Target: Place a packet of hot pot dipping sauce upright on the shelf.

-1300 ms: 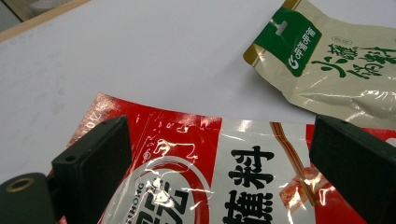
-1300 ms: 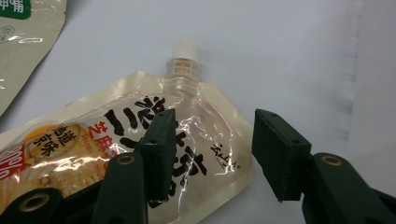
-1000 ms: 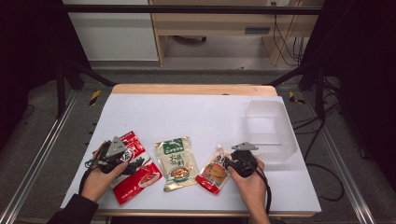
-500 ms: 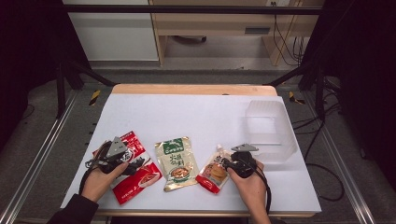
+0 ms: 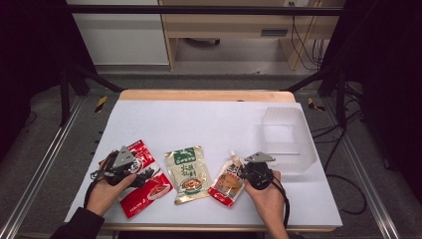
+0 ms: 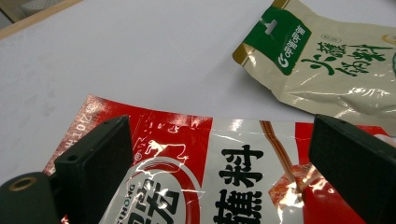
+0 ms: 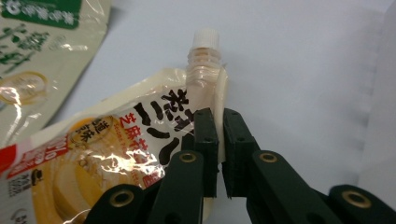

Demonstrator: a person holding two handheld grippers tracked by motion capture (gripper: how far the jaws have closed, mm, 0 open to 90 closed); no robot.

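Spouted pouch (image 7: pixel 116 154) sits pinched in the right claw (image 7: pixel 219 135), whose jaws have just been closing. Green-topped packet (image 5: pixel 187 167) lies just beside it, a clear box (image 5: pixel 288 139) behind. Left claw (image 6: pixel 219 154) gapes wide over the red packet (image 6: pixel 201 172).

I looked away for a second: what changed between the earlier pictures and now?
The right gripper has just been closing its jaws and is now shut on the edge of the spouted pouch, just below the spout. The left gripper stays open over the red packet. The green packet, clear bin and both hands kept their places.
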